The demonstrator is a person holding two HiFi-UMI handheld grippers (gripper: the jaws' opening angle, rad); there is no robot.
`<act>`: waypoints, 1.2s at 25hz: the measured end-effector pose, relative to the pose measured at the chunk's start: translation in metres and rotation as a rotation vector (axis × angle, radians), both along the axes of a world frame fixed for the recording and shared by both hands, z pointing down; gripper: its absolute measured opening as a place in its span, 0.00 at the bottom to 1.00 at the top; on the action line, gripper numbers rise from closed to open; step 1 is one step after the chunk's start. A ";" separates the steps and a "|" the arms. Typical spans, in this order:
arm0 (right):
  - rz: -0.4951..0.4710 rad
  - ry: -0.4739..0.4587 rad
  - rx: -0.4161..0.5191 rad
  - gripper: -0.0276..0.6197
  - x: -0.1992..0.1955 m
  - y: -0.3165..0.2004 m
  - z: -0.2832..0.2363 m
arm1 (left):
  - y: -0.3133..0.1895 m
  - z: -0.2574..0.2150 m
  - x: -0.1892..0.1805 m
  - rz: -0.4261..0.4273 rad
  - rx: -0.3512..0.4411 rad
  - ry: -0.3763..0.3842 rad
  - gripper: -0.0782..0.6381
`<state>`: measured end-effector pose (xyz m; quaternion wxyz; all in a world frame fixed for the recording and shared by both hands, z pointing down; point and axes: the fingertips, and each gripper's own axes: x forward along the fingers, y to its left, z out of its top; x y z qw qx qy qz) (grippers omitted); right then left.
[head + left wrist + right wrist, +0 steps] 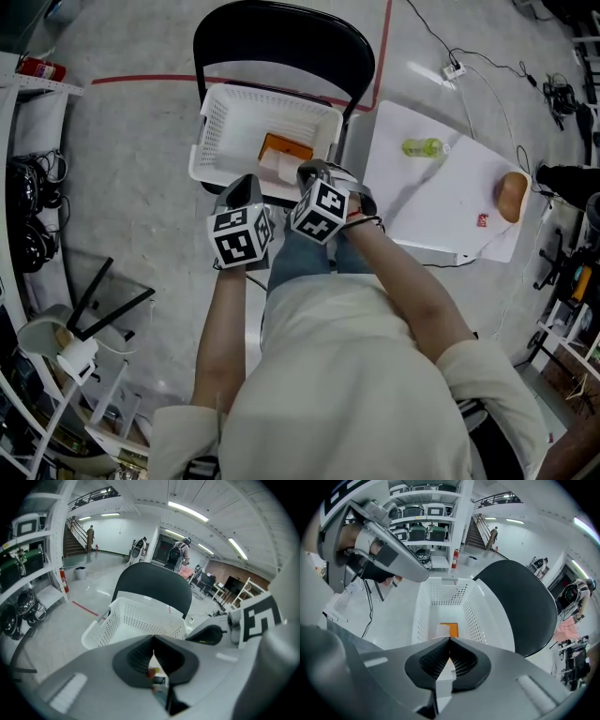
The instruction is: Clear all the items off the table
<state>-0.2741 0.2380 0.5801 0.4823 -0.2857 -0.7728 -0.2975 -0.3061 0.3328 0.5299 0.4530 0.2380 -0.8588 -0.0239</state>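
Left gripper (153,651): jaws met, nothing held; tips were hidden behind its marker cube in the head view. Right gripper (449,641): likewise closed and empty. Both pointed down, side by side, over the white basket (220,122). On the table (441,220) lay a green bottle (424,147), a brown item (511,195) and a small red item (483,221), too small to identify.
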 end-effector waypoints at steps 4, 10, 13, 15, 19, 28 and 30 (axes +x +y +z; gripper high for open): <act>0.025 -0.014 0.003 0.04 0.003 -0.010 -0.007 | -0.007 -0.005 0.002 0.016 0.005 0.000 0.12; 0.083 -0.030 -0.006 0.04 0.008 -0.024 -0.017 | -0.024 -0.013 0.004 0.079 0.001 -0.015 0.12; 0.117 -0.038 -0.017 0.04 0.010 -0.031 -0.022 | -0.033 -0.018 0.005 0.117 -0.007 -0.033 0.12; 0.146 -0.043 -0.025 0.04 0.010 -0.038 -0.025 | -0.042 -0.020 0.006 0.146 -0.009 -0.038 0.12; 0.219 -0.047 -0.034 0.04 0.012 -0.055 -0.029 | -0.060 -0.022 0.008 0.215 -0.008 -0.036 0.12; 0.450 -0.062 -0.061 0.04 0.033 -0.109 -0.030 | -0.107 -0.023 0.018 0.358 -0.008 -0.041 0.12; 0.500 -0.066 -0.071 0.04 0.041 -0.123 -0.031 | -0.119 -0.022 0.023 0.389 -0.010 -0.043 0.12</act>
